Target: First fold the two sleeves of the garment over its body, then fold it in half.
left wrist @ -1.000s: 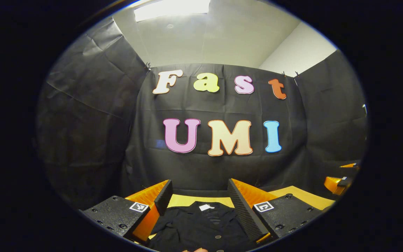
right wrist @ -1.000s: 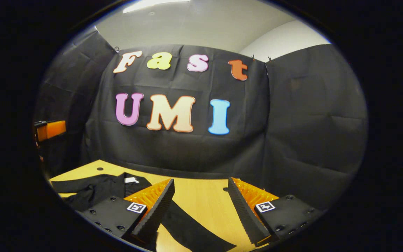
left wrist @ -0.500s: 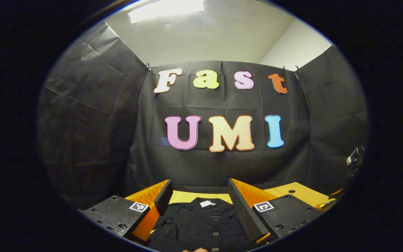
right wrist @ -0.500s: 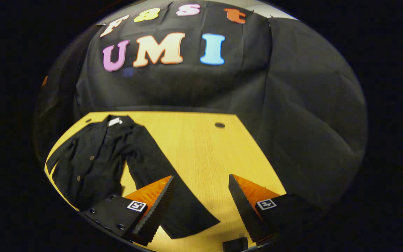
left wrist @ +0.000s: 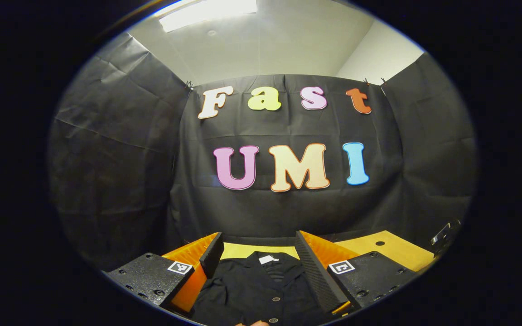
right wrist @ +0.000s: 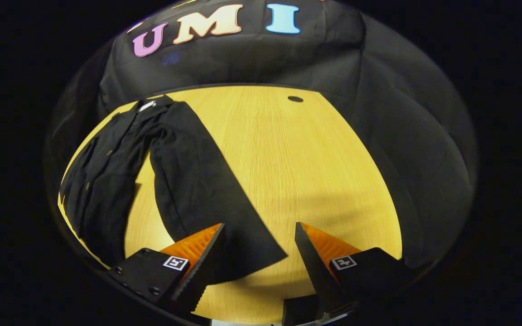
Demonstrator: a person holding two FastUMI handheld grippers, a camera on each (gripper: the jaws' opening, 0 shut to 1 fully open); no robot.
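While both grippers' jaws gape, the black shirt [right wrist: 107,172] sprawls unfolded on the wooden table [right wrist: 297,172].

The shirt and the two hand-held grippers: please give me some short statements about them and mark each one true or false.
1. The right hand-held gripper is open. True.
2. The black shirt hangs from the booth wall. False: it lies on the wooden table.
3. The long sleeve is folded over the shirt's body. False: it lies stretched out on the table, beside the body.
4. The left hand-held gripper is open, with the shirt's collar seen between its fingers. True.
5. The right hand-held gripper is shut on the sleeve. False: its fingers stand apart.
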